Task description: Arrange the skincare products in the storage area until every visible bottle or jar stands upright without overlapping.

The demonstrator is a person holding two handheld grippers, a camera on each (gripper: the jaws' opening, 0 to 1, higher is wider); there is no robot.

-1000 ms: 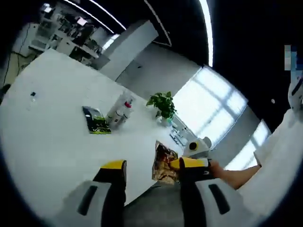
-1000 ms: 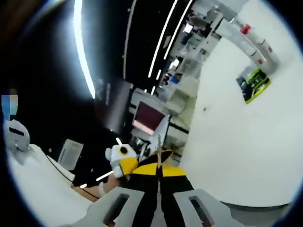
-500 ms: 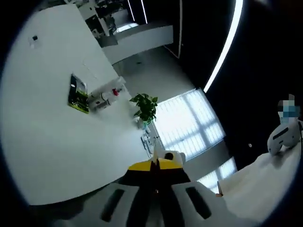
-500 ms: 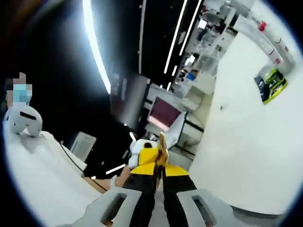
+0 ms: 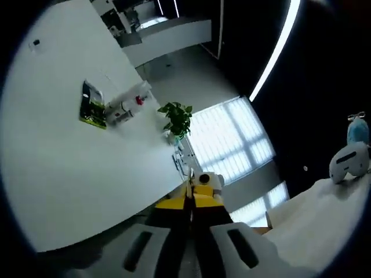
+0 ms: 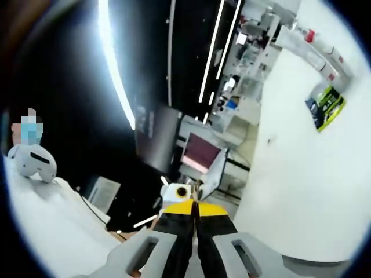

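Two or three white skincare bottles (image 5: 123, 108), one with a red cap, lie on their sides far off on the white table (image 5: 69, 168), next to a green and black packet (image 5: 91, 105). The right gripper view has the same bottles (image 6: 313, 49) and packet (image 6: 324, 104) at its upper right. My left gripper (image 5: 190, 200) is shut, off the table's near edge. My right gripper (image 6: 195, 204) is shut too and meets it tip to tip. A thin snack packet (image 5: 188, 188), seen edge-on, runs between the two pairs of jaws.
A potted green plant (image 5: 177, 119) stands on the table beyond the bottles. A person in white stands beside me (image 5: 324, 214). Shelves and desks (image 6: 255, 35) fill the room behind the table's far end. A bright window (image 5: 229, 145) lies past the plant.
My left gripper was open a second ago and has shut on the snack packet that the right gripper held out. Both views have swung upward and away from the table.
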